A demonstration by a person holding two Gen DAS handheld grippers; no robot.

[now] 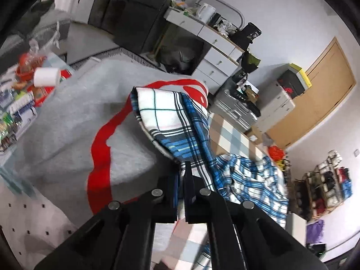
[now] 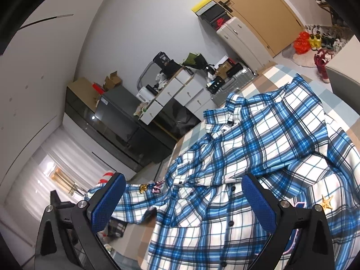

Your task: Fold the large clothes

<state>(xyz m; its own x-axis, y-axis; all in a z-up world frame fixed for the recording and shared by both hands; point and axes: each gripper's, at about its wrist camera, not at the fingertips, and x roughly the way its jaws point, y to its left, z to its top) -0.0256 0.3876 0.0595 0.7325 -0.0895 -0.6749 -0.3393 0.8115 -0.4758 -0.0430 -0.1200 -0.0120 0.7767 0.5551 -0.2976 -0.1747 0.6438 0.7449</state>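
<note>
**Inspector:** Report the left tool first.

**Operator:** My left gripper has its jaws pressed together on a fold of the plaid shirt. The cloth enters between the black fingers and rises from them as a lifted sleeve or edge, white inside, blue check outside. No earlier picture to compare, so I state only the pinch.

**Inspector:** What lies behind that cloth?

**Operator:** A grey blanket with a red band across it. At its far left edge stands a white paper roll. Beyond, a white drawer unit stands against the wall.

**Inspector:** And the right tool?

**Operator:** My right gripper is spread wide. Its blue pads stand apart on either side of the shirt front, and I see nothing between them being pressed. Whether the pads touch the cloth, I cannot tell.

**Inspector:** Location of the garment?

**Operator:** In the right wrist view the shirt lies spread and rumpled over a table with a pale checked cloth, collar towards the far end, button row running towards me. A gold star patch shows on the chest at right.
</note>
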